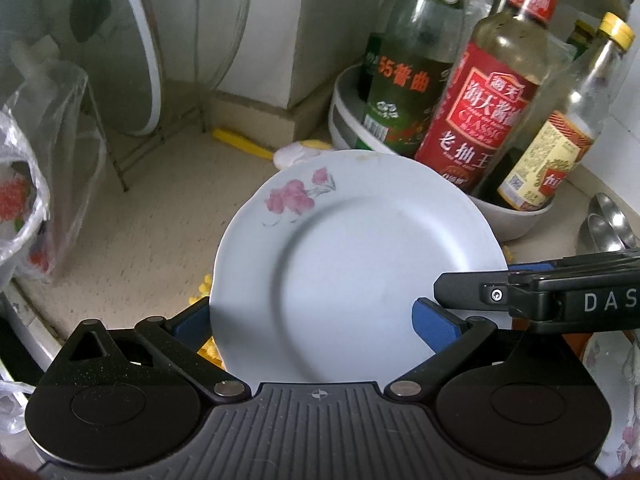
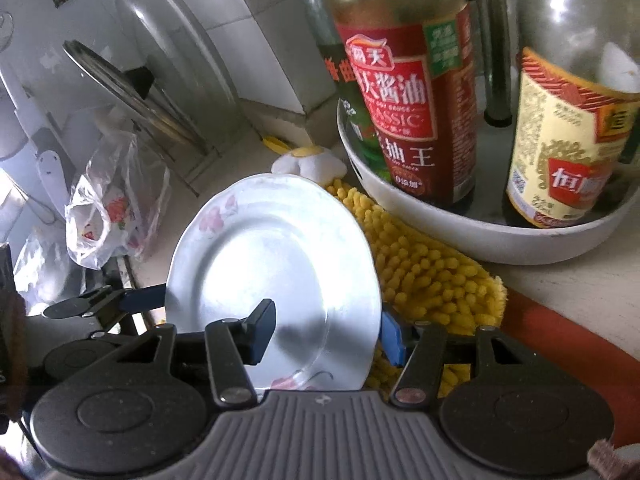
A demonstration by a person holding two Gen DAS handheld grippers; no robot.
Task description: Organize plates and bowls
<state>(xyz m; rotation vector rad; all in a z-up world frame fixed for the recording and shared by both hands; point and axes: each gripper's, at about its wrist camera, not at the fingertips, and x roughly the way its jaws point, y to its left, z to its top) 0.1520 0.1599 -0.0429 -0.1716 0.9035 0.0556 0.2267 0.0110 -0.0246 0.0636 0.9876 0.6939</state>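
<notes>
A white plate [image 1: 352, 272] with pink flowers on its rim hangs tilted above the counter, held from two sides. My left gripper [image 1: 314, 324] is shut on its near edge, with the left pad under the rim and the right pad over the plate's face. The right gripper's finger [image 1: 464, 294] reaches in from the right onto the same plate. In the right wrist view the plate [image 2: 272, 264] sits between the fingers of my right gripper [image 2: 326, 336], the left one on top and the right pad behind the rim. The left gripper's finger [image 2: 140, 298] shows at the plate's left edge.
A white basin [image 2: 480, 244] of sauce bottles [image 1: 476, 120] stands close behind on the right. A yellow chenille mat [image 2: 420, 272] lies under the plate. Pot lids on a rack [image 1: 132, 60] and a plastic bag [image 1: 36, 200] are at the left, steel spoons [image 1: 608, 220] at the right.
</notes>
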